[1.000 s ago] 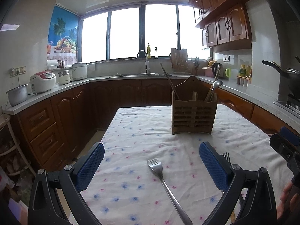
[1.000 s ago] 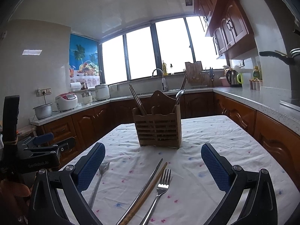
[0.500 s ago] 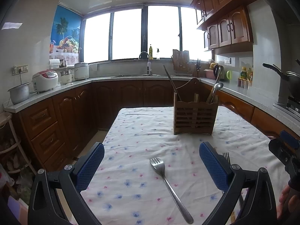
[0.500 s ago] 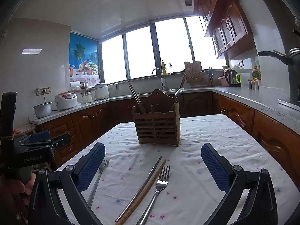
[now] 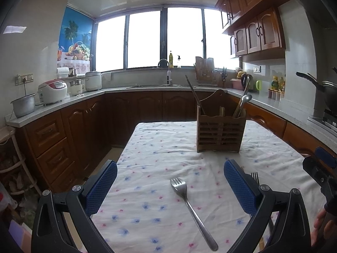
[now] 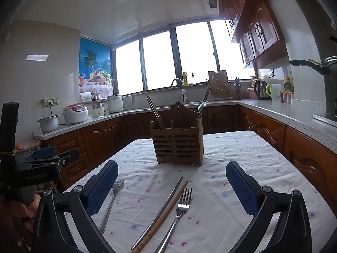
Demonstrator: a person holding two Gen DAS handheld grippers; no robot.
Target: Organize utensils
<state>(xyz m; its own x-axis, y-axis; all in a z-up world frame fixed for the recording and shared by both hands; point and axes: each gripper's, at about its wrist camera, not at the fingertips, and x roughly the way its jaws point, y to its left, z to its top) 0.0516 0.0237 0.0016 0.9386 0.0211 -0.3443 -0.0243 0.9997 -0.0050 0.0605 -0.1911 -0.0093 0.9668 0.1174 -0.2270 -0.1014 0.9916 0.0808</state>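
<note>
Steel fork [image 5: 190, 204] centred between my left gripper [image 5: 170, 186] pads, both grippers spread wide, empty; right gripper [image 6: 171, 186] over chopsticks [image 6: 162, 213], caddy [image 6: 179, 145] mid-table ahead

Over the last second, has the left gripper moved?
Yes. In its own view the holder and fork have slid rightward against the fingers, so the left gripper shifted or turned slightly left.

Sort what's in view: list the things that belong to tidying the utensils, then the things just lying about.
For the job: left fork, right fork, chopsticks, wooden holder, left claw, right claw.

Just lying about: rice cooker, kettle, metal pot.
</note>
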